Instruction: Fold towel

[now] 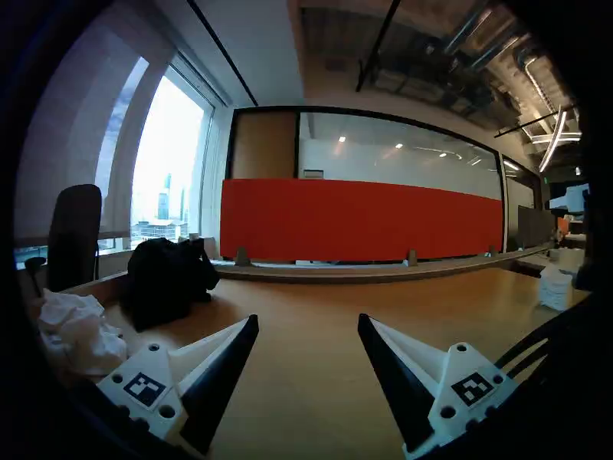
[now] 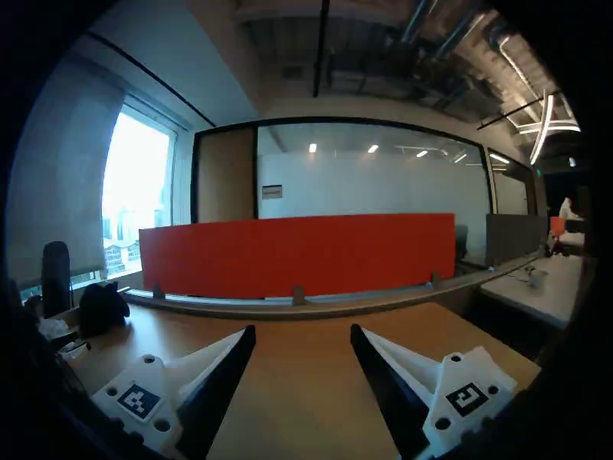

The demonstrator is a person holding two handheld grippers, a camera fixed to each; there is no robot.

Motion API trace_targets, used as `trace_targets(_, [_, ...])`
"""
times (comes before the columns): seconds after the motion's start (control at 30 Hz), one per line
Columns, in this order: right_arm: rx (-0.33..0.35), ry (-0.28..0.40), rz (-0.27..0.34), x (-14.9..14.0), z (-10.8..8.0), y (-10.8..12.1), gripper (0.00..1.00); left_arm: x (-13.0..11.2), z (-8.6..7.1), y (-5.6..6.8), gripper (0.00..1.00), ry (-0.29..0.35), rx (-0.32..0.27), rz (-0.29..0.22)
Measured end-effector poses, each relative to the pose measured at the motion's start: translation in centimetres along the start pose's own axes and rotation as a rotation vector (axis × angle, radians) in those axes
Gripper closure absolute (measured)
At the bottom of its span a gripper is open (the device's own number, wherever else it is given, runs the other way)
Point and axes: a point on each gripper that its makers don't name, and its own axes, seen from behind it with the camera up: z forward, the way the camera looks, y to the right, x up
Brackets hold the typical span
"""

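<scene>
My left gripper (image 1: 308, 320) is held open above the wooden desk (image 1: 322, 330), nothing between its fingers. A crumpled white cloth (image 1: 77, 331) lies at the desk's left edge, left of the left finger. A stack of folded white towels (image 1: 555, 288) sits at the far right of the desk. My right gripper (image 2: 303, 330) is open too, over the bare desk top (image 2: 306, 368), with empty space between the fingers.
A black bag (image 1: 165, 277) stands on the desk at the left, also seen small in the right gripper view (image 2: 102, 305). A red divider panel (image 1: 360, 218) runs along the desk's far edge. A dark office chair (image 1: 73, 234) stands by the window.
</scene>
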Motion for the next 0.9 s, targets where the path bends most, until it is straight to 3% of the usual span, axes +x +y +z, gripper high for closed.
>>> trace_targets(0.3, [-0.005,0.008,0.020,-0.3,-0.3,0.8,0.04,-0.5,0.0,-0.1,0.04,0.001,0.008,0.034])
trace_targets(0.9, [-0.007,0.022,0.021,0.2,-0.5,1.6,0.05,-0.5,-0.1,0.0,0.04,0.009,-0.002,0.035])
